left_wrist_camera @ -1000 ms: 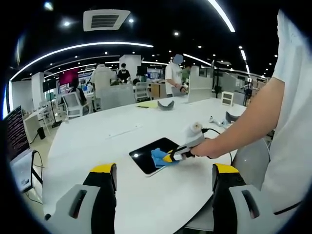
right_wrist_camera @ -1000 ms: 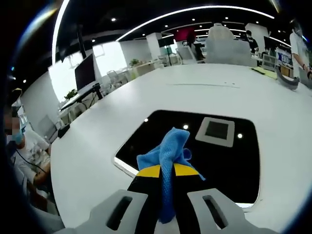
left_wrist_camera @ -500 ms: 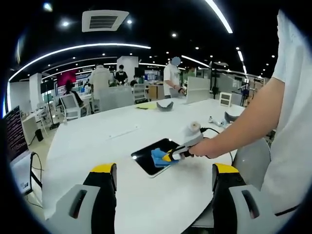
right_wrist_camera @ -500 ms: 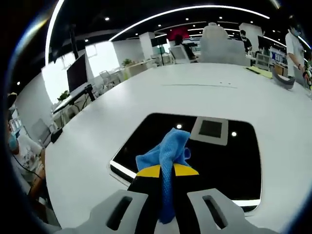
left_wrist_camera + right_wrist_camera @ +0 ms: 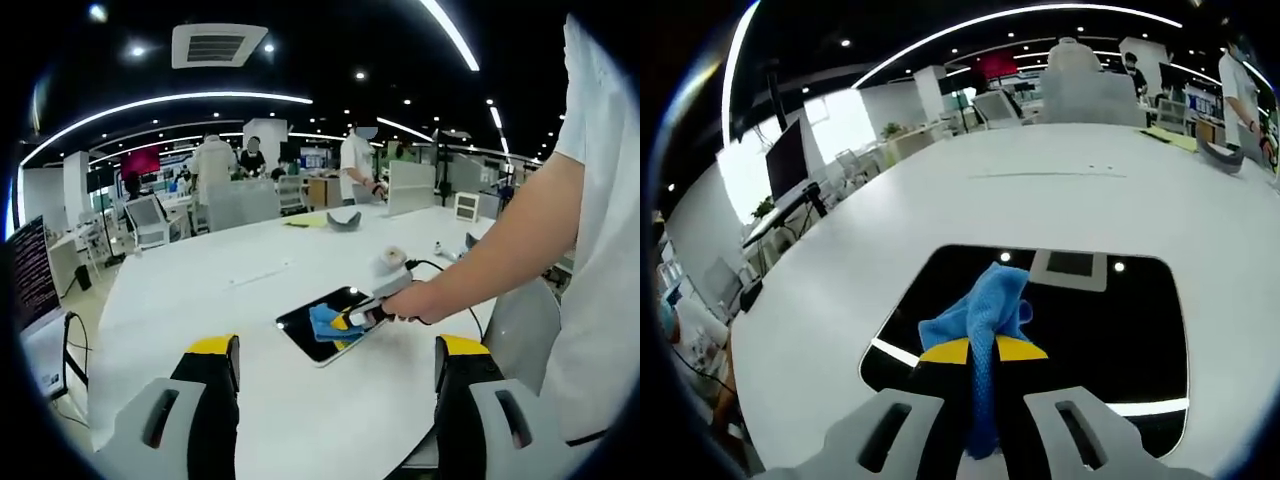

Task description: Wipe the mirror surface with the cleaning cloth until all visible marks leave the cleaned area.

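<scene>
The right gripper [image 5: 983, 350] grasps the blue cloth [image 5: 980, 318], pressed on the near-left part of the mirror [image 5: 1120, 320]. The left gripper [image 5: 338, 375] hangs released, well apart.

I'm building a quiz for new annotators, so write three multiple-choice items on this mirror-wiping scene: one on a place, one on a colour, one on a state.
1. Where does the flat dark rectangular mirror lie?
A. On the white round table
B. On a grey chair seat
C. Upright against a monitor

2. What colour is the crumpled cleaning cloth?
A. Red
B. Blue
C. Green

3. How does the right gripper stand?
A. Open above the mirror
B. Shut on nothing
C. Shut on the cloth, over the mirror

Answers:
1 A: in both views the mirror lies flat on the tabletop.
2 B: the cloth shows bright blue between the yellow-tipped jaws.
3 C: in the right gripper view the jaws pinch the cloth; in the left gripper view the left gripper stands open, holding nothing.
</scene>
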The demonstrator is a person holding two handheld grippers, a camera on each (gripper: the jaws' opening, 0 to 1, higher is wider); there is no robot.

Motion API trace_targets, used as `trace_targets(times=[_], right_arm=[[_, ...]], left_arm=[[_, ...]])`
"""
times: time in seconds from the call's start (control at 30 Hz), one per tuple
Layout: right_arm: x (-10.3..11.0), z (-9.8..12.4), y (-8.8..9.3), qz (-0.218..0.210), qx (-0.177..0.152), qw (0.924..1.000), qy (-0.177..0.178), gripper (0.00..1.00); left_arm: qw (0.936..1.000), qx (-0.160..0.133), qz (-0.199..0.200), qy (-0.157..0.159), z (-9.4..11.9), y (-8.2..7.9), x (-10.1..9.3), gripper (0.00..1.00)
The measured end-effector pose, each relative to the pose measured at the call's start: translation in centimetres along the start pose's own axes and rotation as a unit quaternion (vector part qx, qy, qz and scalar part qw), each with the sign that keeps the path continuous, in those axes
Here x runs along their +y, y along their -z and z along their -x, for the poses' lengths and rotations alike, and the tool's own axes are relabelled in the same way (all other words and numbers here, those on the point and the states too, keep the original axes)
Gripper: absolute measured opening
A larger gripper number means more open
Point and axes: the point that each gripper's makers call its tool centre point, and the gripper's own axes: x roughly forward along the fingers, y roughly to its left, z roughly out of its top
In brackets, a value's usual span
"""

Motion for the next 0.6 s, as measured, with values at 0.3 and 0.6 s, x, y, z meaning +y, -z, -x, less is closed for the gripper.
trace_targets(times=[0.3,0.6], right_arm=[[0.0,-0.8,-0.7,-0.02,-0.005,0.9998,0.003,0.03],[0.0,-1.5,-1.3,-0.017,-0.01,0.9996,0.021,0.03]], left_arm=[[1.0,0.002,0.004,-0.005,0.3,0.4,0.2,0.8],[0.9999,0.011,0.006,-0.011,0.6,0.8,0.8,0.8]])
